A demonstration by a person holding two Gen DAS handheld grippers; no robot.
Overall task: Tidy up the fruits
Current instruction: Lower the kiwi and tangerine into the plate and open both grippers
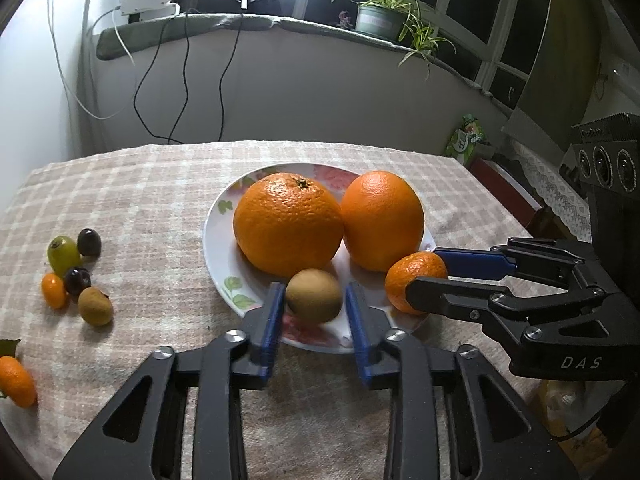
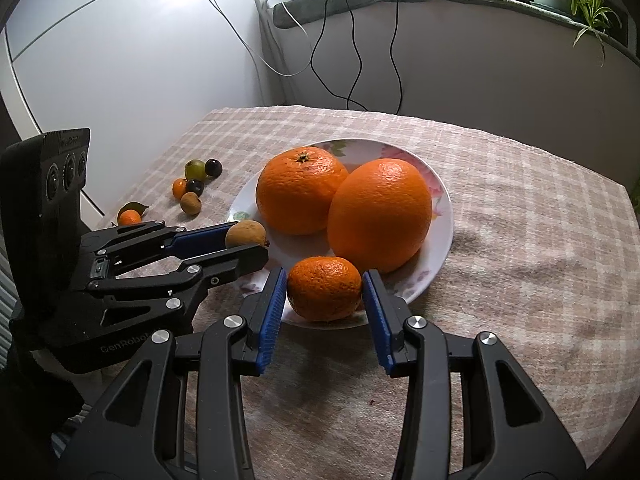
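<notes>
A flowered white plate point(image 1: 218, 240) point(image 2: 442, 216) holds two big oranges point(image 1: 288, 224) point(image 2: 380, 214). A brown longan point(image 1: 314, 296) point(image 2: 245, 233) lies on the plate's near rim between the blue pads of my left gripper point(image 1: 314, 300) point(image 2: 240, 240); the pads stand close beside it with small gaps. A small mandarin point(image 2: 324, 294) point(image 1: 414, 284) sits on the rim between the pads of my right gripper point(image 2: 325, 296) point(image 1: 424, 268), which touch or nearly touch its sides.
On the checked cloth to the left lie a green grape point(image 1: 63, 255), two dark grapes point(image 1: 89, 242), a kumquat point(image 1: 54, 290), another longan point(image 1: 95, 306) and a leafy kumquat point(image 1: 16, 380). Cables hang down the wall behind the table point(image 2: 540, 208).
</notes>
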